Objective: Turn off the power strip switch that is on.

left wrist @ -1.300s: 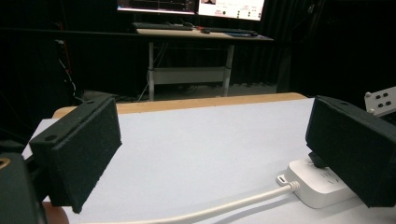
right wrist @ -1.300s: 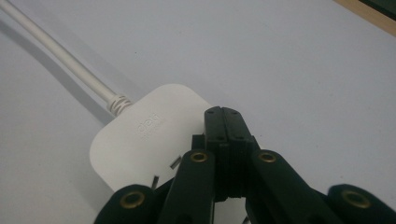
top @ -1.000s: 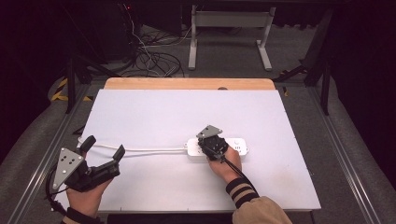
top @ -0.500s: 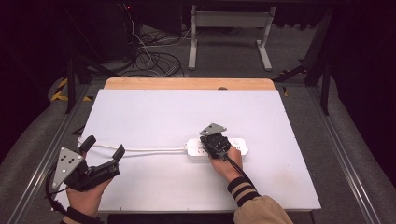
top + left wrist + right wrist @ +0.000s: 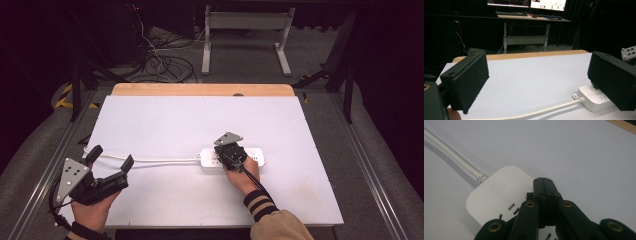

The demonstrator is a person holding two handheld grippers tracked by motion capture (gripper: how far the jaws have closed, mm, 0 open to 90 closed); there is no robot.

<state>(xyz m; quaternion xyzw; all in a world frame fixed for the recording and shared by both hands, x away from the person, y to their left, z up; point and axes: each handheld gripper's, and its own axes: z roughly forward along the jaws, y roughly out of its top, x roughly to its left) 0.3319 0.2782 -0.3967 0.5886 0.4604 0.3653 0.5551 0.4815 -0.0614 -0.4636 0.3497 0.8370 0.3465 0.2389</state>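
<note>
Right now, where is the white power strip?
In the high view the power strip lies right of the table's middle, under the right hand-held gripper.

White power strip (image 5: 233, 159) flat on table, cord trailing left.

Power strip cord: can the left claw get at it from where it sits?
Probably yes. The left claw stands open at the table's near left corner, and the white cord runs across bare tabletop just past its tips. The right claw is further along, on the power strip.
</note>
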